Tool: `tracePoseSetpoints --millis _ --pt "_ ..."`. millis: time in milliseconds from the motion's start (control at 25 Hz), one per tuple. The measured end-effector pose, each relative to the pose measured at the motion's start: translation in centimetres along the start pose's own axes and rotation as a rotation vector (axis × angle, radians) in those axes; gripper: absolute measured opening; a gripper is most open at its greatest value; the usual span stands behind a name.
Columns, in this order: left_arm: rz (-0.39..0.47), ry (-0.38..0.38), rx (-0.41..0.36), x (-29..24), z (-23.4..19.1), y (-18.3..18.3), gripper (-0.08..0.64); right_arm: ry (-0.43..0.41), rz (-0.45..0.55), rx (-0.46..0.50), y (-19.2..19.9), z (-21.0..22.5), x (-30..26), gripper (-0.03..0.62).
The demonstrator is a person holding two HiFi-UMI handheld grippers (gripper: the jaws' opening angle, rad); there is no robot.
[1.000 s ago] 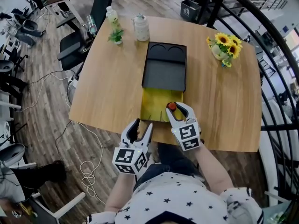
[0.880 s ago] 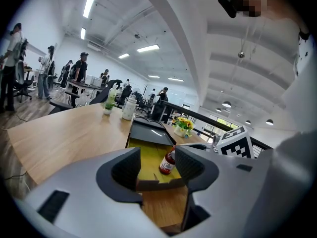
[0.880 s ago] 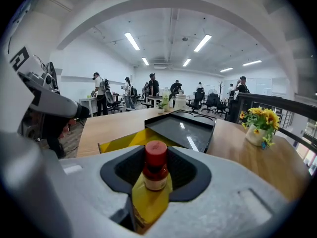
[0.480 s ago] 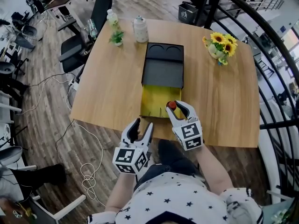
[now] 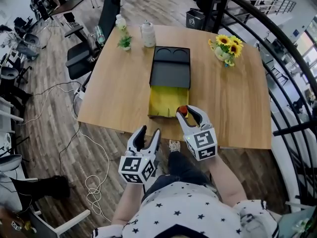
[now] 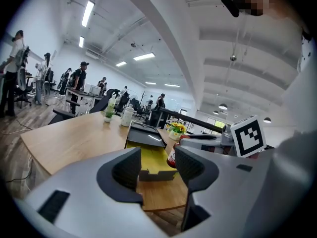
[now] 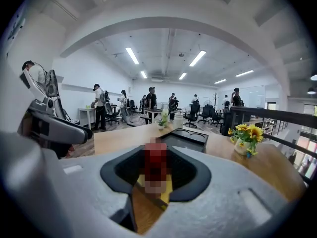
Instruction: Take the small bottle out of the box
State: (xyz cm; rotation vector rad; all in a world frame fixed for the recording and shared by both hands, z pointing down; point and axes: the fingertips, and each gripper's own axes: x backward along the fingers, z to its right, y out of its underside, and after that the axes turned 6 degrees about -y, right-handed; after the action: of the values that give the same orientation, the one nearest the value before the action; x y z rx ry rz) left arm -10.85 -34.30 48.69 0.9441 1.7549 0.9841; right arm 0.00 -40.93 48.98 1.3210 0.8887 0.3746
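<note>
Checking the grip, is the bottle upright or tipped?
Upright: the bottle stands vertical between the jaws of the right gripper, red cap on top.

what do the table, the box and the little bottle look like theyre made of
Table: wood or wood-look laminate, matte, with light grain showing.
Box: probably rigid card or plastic, matte black outside, yellow inside; which one isn't clear.
Small bottle: the red cap looks like plastic; the body is too blurred to judge.

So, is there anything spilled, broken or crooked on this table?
Nothing stands out. The yellow tray is slid out of the black box squarely, and the right gripper holds the small bottle upright. No spill shows.
</note>
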Motion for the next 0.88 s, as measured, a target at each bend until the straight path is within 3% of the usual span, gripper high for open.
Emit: tracePoseSetpoints --millis 880 --pt "0.09 0.011 -0.046 10.5 2.4 -0.4 0.198 0.023 0.097 0.026 -3.0 -7.5 10.7 0.141"
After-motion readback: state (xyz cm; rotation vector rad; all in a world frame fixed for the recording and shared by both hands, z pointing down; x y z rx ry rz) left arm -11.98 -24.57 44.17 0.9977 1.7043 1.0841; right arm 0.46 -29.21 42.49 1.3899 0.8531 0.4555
